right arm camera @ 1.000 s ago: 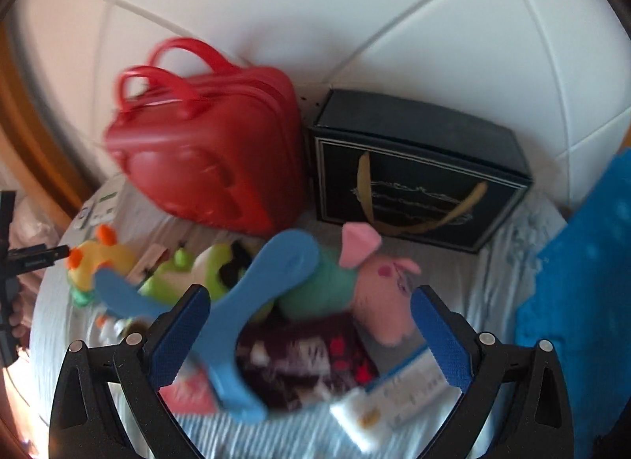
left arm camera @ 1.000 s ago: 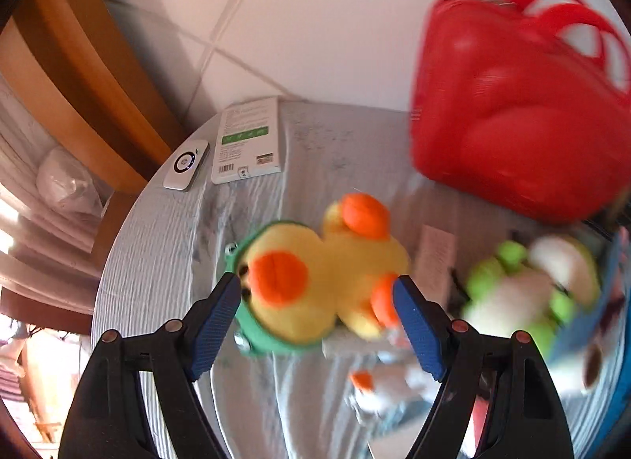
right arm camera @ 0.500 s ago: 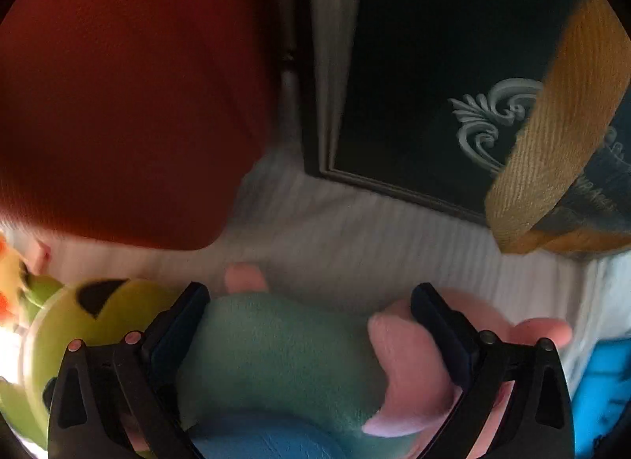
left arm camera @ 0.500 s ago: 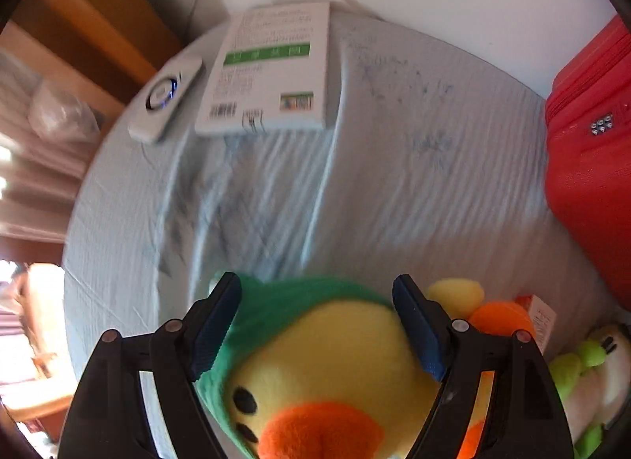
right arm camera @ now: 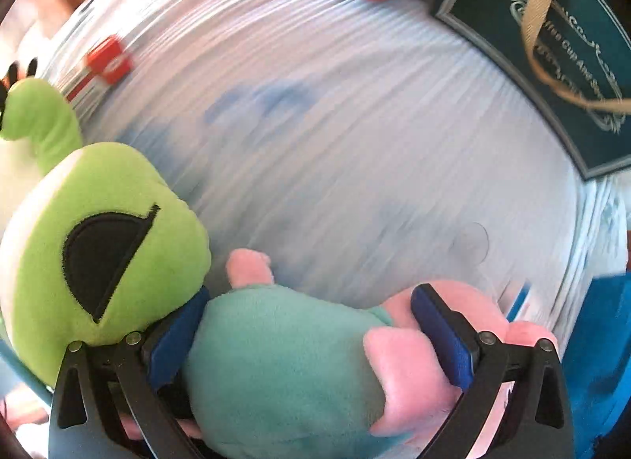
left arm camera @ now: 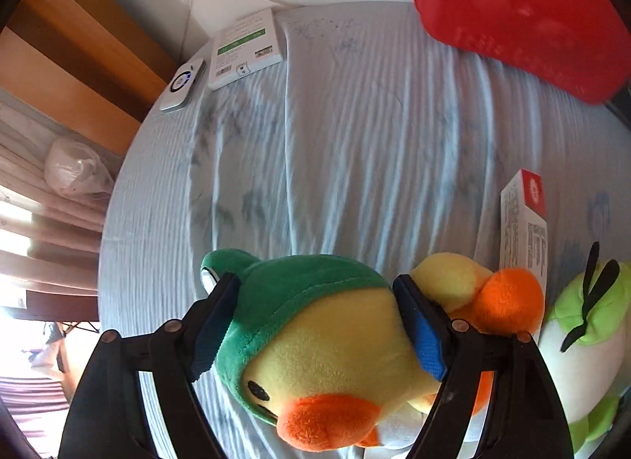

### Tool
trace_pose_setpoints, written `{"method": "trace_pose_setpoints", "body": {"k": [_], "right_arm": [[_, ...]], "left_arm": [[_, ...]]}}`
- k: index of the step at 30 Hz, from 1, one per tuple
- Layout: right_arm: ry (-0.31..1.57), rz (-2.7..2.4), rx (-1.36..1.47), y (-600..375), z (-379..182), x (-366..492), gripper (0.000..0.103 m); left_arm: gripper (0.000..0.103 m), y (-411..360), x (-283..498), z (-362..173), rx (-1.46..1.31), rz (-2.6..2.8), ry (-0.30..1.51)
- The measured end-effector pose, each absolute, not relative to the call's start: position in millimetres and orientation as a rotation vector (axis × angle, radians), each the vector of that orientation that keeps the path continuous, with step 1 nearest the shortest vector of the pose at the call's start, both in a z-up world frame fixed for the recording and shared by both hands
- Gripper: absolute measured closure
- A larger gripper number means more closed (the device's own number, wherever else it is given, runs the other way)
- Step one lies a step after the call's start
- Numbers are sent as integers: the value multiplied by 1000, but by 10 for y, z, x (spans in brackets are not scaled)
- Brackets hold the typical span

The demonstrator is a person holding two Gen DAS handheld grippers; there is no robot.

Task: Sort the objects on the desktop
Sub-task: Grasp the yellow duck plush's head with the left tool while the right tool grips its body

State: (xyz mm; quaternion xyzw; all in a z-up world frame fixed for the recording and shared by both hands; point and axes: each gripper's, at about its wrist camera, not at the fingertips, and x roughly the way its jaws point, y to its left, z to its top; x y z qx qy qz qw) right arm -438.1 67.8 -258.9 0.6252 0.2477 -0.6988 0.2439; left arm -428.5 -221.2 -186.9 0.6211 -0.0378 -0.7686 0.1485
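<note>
Striped blue cloth [left arm camera: 355,143] covers the table; left gripper [left arm camera: 315,325] pinches the duck [left arm camera: 327,344], right gripper [right arm camera: 311,332] pinches the pig [right arm camera: 284,364]. Next, probably lifting both toward twelve o'clock.

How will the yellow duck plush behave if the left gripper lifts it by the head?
The duck plush is soft pile, so it probably compresses between the left gripper pads. Likely light. Its body lies outside the pads and may droop.

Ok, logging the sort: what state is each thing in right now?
Left gripper: closed around duck.
Duck: gripped at the head.
Right gripper: closed around pig.
Pig: gripped at the body.
Green plush: lying loose beside pig.
Remote: flat, untouched.
Red case: shut.
</note>
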Motion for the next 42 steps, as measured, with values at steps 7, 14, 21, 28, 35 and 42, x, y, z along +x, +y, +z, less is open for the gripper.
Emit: {"method": "trace_pose_setpoints", "body": {"k": [7,14,21,28,35,42], "right_arm": [[761,-2020,1632,692,-2244,-4053,0],[519,-2159,1325,28,-1334,-3923,0],[378,-1930,1243,-1115,-1257,-3704,0],[396,-1785,1330,-1660,-1713,-3507,15],[378,-1679,1408,-1717,-2040,-3390,22],[436,-1652,1395,-1812,-2197,-3200,47]], "left_arm": [[24,-2314,-3688,-1690,1679,-2239,-92],[24,-2504,-3497,-1572,1591,-2310,75],[24,-2596,-3300,-1596,1489,-2331,98],[24,-2690,-3321,-1773,1585,-2341,187],[24,-2623,-3081,-1834,1606,-2337,199],[24,-2591,-3077,-2072,1640,-2316,232]]}}
